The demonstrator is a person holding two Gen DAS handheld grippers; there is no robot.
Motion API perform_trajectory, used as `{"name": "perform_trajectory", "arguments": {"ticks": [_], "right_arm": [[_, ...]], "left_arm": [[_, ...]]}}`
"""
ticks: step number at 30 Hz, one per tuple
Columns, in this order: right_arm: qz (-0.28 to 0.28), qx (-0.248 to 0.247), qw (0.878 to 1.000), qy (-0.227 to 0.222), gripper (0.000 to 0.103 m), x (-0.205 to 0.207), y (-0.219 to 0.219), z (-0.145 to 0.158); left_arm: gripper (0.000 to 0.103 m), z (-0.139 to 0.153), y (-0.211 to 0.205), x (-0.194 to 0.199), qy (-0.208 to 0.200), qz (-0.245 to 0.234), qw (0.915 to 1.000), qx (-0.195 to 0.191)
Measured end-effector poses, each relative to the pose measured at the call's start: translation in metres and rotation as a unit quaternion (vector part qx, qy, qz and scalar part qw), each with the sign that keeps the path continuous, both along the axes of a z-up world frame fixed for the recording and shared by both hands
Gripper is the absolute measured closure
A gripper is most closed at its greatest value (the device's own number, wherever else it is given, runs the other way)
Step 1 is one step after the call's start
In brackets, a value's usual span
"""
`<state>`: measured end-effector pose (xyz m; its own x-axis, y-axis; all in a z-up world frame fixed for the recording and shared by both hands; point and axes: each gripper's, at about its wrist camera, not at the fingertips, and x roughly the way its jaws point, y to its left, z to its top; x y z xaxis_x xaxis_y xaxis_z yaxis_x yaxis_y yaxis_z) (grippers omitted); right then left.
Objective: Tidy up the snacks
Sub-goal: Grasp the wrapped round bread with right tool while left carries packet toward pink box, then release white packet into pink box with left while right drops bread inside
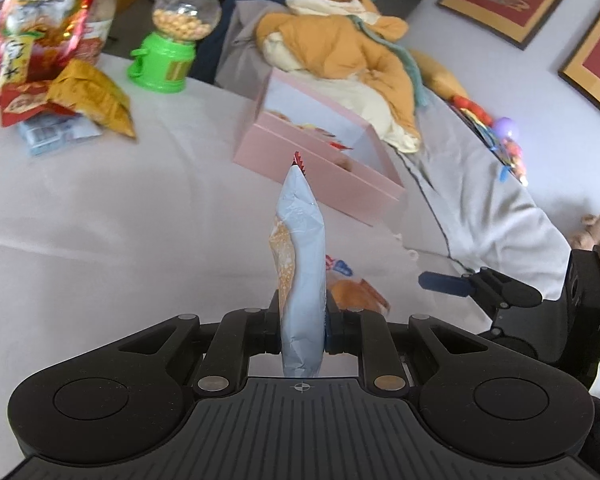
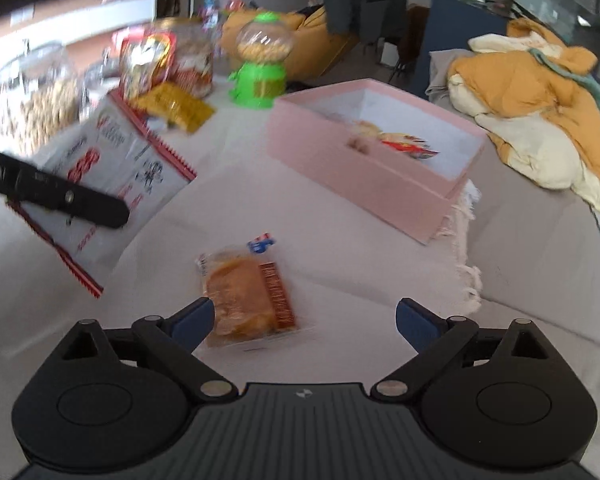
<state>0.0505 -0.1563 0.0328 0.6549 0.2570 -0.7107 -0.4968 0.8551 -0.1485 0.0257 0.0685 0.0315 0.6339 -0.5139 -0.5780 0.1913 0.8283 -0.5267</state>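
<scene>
Left tool point(image 1: 303, 320): black plastic linkage, clamped tight on a flat crinkled foil snack bag point(image 1: 300, 264), pale grey-white with red serrated seal edges; seen edge-on from its own camera, broad printed face seen from the right wrist view point(image 2: 112, 176), lifted clear of the counter. Right tool point(image 2: 305, 318): blue-padded fingers point(image 2: 192, 322) spread wide, nothing between them but air, poised just above a clear-wrapped bread roll point(image 2: 246, 294), soft, golden-brown, rectangular, with a brown printed strip along one side, lying flat on the counter. Counter point(image 2: 340, 240): covered in a smooth white cloth with a fringed edge. Pink cardboard box point(image 2: 364, 168): shallow, rectangular, open-topped, white inside, holding a few small wrapped snacks, set beyond the roll. Green plastic dispenser point(image 2: 260, 64): clear globe full of small tan balls, standing upright behind the box. Glossy red snack bag point(image 1: 36, 36): propped against a large clear jar point(image 1: 96, 8). Crumpled yellow foil packet point(image 1: 96, 98): lying just in front of the red bag. Glass jar of pale nuts point(image 2: 32, 92): at far left in the right wrist view. Quilted orange and cream garment point(image 1: 340, 52): heaped on a seat beyond the box.
</scene>
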Motion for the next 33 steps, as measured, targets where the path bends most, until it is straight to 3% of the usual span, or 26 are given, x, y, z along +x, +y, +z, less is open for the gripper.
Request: {"name": "perform_trajectory", "arguments": {"ticks": [3,6,7,8,9,10,14,20,22,23,25,27,29,33], "right_arm": [[0.014,-0.015,1.000,0.009,0.005,0.003,0.020,-0.002],[0.015,0.001,0.999,0.033,0.005,0.014,0.030,-0.004],[0.020,0.007,0.999,0.050,0.014,0.019,0.032,-0.005],[0.022,0.010,0.997,0.067,0.033,0.022,0.033,-0.006],[0.017,0.003,0.997,0.078,0.043,0.026,0.034,-0.007],[0.016,0.001,0.996,0.082,0.048,0.027,0.034,-0.007],[0.004,0.014,0.997,0.080,0.049,0.023,0.022,0.010],[-0.023,0.038,0.999,0.022,0.049,0.024,-0.004,0.050],[-0.036,0.043,0.998,0.013,0.049,0.030,-0.009,0.053],[-0.042,0.045,0.998,0.014,0.049,0.033,-0.011,0.053],[-0.060,0.048,0.997,0.019,0.049,0.041,-0.015,0.049],[-0.077,0.051,0.995,0.028,0.049,0.048,-0.021,0.046],[-0.093,0.056,0.994,0.033,0.049,0.052,-0.031,0.046],[-0.113,0.062,0.992,0.002,0.049,0.061,-0.040,0.069]], "left_arm": [[0.083,-0.004,0.006,-0.001,0.006,0.007,1.0000,0.000],[0.083,-0.008,0.010,-0.002,0.009,0.012,0.9999,0.008],[0.083,-0.009,0.011,-0.003,0.008,0.013,0.9998,0.012],[0.083,-0.010,0.012,-0.004,0.005,0.014,0.9998,0.016],[0.083,-0.010,0.013,-0.004,0.002,0.013,0.9998,0.017],[0.083,-0.009,0.014,-0.004,0.001,0.010,0.9999,0.012],[0.083,0.007,0.017,0.007,-0.018,-0.013,0.9986,-0.048],[0.082,0.072,-0.006,0.091,-0.114,-0.026,0.9867,-0.113],[0.079,0.071,-0.015,0.139,-0.105,-0.035,0.9812,-0.158],[0.078,0.063,-0.020,0.166,-0.086,-0.034,0.9825,-0.162],[0.076,0.047,-0.024,0.199,-0.058,-0.001,0.9902,-0.127],[0.076,0.037,-0.015,0.204,-0.054,0.022,0.9921,-0.112],[0.076,0.030,0.003,0.188,-0.061,0.027,0.9913,-0.113],[0.076,0.026,0.032,0.131,-0.103,0.042,0.9936,-0.023]]}}
